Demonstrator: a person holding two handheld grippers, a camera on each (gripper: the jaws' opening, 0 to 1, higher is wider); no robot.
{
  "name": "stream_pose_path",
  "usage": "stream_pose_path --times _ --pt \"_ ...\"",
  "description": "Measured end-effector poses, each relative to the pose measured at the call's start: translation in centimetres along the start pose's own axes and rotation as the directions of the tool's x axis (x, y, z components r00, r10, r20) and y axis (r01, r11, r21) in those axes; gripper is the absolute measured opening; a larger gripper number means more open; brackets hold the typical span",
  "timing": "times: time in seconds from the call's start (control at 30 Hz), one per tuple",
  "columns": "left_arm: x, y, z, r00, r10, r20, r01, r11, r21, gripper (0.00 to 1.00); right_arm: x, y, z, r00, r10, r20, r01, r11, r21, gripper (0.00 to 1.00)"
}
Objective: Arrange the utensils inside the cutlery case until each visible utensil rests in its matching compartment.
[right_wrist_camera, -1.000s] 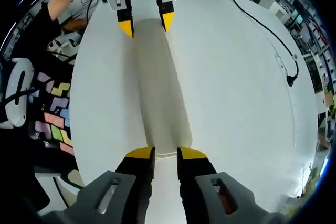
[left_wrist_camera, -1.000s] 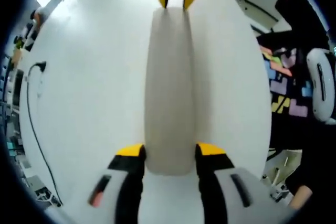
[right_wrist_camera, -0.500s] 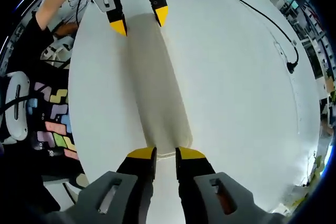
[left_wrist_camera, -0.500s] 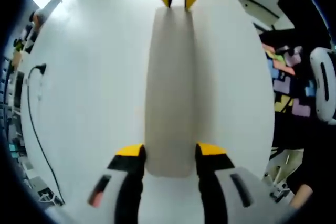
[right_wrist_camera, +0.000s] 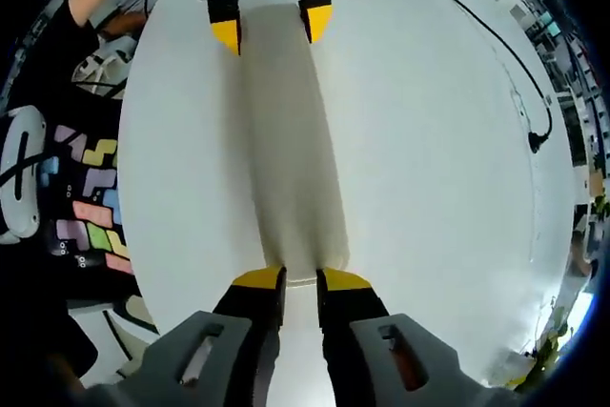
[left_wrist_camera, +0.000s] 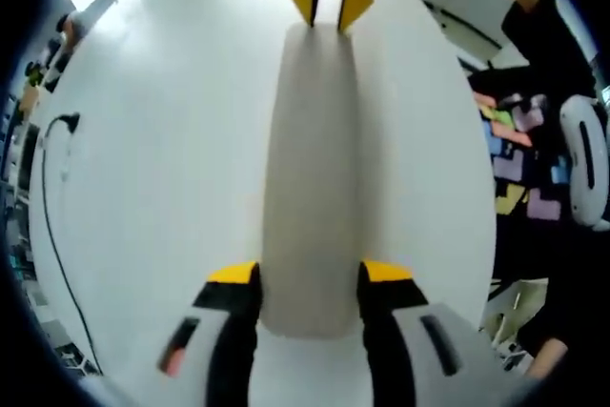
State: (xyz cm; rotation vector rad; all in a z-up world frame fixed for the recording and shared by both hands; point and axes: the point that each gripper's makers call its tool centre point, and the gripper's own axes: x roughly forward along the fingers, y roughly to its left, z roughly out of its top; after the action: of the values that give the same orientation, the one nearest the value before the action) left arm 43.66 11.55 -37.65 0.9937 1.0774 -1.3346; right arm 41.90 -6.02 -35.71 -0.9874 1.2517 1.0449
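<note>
While each tool grips one end, left tool (left_wrist_camera: pixel 310 278) and right tool (right_wrist_camera: pixel 301 283) clamp the long cutlery case (left_wrist_camera: pixel 315 159) mid-desk (left_wrist_camera: pixel 152 188); it looks rigid, light, best held endwise.

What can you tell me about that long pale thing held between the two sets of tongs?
The long pale case is a narrow, beige, matte, closed piece with rounded ends, lying flat along the white table. No utensils or compartments are visible on it. The left tongs straddle one end, jaws against its sides; the right tongs pinch the opposite end's edge. It stretches straight from one set to the other. Whether it is fabric or plastic cannot be told.
</note>
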Motion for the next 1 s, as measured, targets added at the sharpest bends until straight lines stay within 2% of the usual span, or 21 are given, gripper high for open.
stream_pose_path --times 0.17,0.47,0.5,0.53,0.57,0.67,0.73,1.0 --pt "-0.3 -0.4 0.1 1.0 -0.009 0.019 0.009 0.999 -0.035 0.42 0.0 0.1 0.0 0.999 0.01 0.041 -0.01 1.0 0.006 0.12" --pt "-2.8 -0.3 -0.6 0.999 0.024 0.021 -0.022 0.997 -0.07 0.37 0.0 0.0 0.0 1.0 0.014 0.011 -0.014 1.0 0.021 0.12" --pt "-3.2 -0.2 -0.8 0.999 0.037 0.016 -0.036 0.997 -0.074 0.32 0.0 0.0 0.1 1.0 0.014 0.011 -0.014 1.0 0.021 0.12" --pt "-3.5 0.1 -0.9 0.998 0.059 0.01 -0.058 0.996 -0.061 0.22 0.0 0.0 0.1 1.0 0.011 0.01 -0.011 1.0 0.018 0.12" --pt "-3.7 0.3 -1.0 0.997 0.071 0.009 -0.071 0.996 -0.055 0.18 0.0 0.1 0.1 1.0 0.007 0.009 -0.007 1.0 0.01 0.12" --pt "-4.0 -0.1 -1.9 0.997 0.067 -0.033 -0.069 0.995 -0.07 0.2 0.0 0.0 0.1 1.0 0.004 0.018 -0.004 1.0 0.016 0.12" --pt "-4.0 -0.2 -2.2 0.996 0.077 -0.049 -0.08 0.995 -0.054 0.2 -0.1 0.0 0.0 1.0 0.006 0.028 -0.006 1.0 0.024 0.12" --pt "-3.4 -0.2 -2.0 0.996 0.071 -0.059 -0.074 0.997 -0.039 0.2 -0.1 -0.1 0.0 1.0 0.009 0.03 -0.009 1.0 0.012 0.12"
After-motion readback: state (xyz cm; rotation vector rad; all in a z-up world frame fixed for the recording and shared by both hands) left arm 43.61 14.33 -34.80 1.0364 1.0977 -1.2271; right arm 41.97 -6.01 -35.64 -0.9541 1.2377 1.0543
